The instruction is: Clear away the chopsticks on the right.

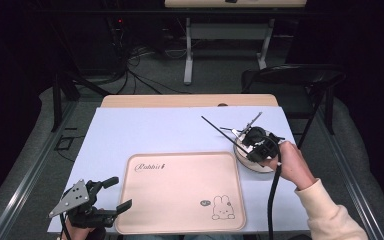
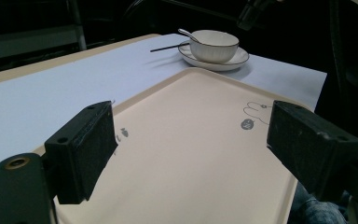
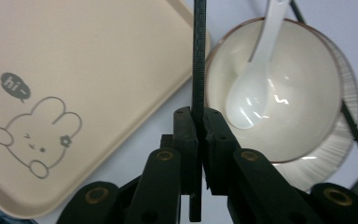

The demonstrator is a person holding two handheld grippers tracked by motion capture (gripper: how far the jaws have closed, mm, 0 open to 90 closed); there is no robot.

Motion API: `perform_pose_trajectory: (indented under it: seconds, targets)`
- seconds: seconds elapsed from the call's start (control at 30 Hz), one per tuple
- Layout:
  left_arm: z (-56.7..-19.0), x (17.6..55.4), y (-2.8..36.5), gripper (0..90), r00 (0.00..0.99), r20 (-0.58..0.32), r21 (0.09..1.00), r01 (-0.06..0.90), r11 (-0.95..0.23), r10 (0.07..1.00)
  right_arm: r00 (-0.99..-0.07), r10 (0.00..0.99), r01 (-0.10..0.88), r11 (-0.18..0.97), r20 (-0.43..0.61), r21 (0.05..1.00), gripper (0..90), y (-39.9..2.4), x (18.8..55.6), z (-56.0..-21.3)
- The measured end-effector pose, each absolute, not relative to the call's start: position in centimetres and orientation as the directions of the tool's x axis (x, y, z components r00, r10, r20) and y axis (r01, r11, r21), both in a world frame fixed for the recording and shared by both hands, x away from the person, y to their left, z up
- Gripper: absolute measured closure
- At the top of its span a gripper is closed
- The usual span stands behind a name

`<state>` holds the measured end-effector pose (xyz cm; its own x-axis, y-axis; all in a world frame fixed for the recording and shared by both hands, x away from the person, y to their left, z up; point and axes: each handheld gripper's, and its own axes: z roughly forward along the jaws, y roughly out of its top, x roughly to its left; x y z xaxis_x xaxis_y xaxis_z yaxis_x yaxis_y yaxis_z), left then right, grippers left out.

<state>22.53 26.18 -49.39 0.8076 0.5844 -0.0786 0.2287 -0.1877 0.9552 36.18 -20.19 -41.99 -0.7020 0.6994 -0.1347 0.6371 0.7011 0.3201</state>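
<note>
At the lower left of the high view, the left tool [image 1: 117,194] is released, its jaws spread wide at the near left corner of the beige rabbit tray [image 1: 180,200] on the bench [image 1: 155,130]. At centre right, the right tool [image 3: 199,123] is clenched on a black chopstick [image 3: 198,51] above the white bowl [image 3: 298,98], which holds a white spoon [image 3: 256,79] and sits on a saucer [image 2: 214,64] just beside the tray's far right corner.

beige rabbit-print plastic tray [image 1: 180,192]: centre, before me | white ceramic bowl [image 3: 279,88] on saucer [image 2: 214,63]: right of tray, just beside | white spoon [image 3: 254,88]: in bowl | my left gripper [image 1: 114,195]: tray's left edge
</note>
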Motion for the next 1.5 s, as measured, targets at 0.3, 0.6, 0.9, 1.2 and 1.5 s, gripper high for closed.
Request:
perform_pose_trajectory:
  seconds: [0.3,0.6,0.9,1.2,1.5]
  targets:
    - [-49.4,22.4,26.2,15.4,0.807,-0.083,0.956,0.230,-0.182,0.584,-0.697,0.716,0.668,0.670,-0.045,0.324,85.0,-18.1,34.5,-44.9]
    - [-49.4,22.5,26.3,15.4,0.808,-0.082,0.956,0.230,-0.185,0.583,-0.672,0.740,0.705,0.633,0.018,0.319,85.0,-17.2,33.1,-47.1]
    - [-49.4,22.5,26.2,15.4,0.807,-0.081,0.956,0.229,-0.184,0.585,-0.651,0.754,0.741,0.605,0.086,0.292,85.1,-16.5,32.4,-50.2]
    - [-49.4,22.5,26.3,15.4,0.808,-0.082,0.956,0.230,-0.184,0.583,-0.627,0.769,0.769,0.588,0.121,0.250,85.0,-15.9,31.8,-51.8]
    - [-49.4,22.5,26.3,15.4,0.806,-0.087,0.957,0.231,-0.176,0.585,-0.640,0.766,0.755,0.616,0.051,0.226,84.8,-14.9,31.4,-52.5]
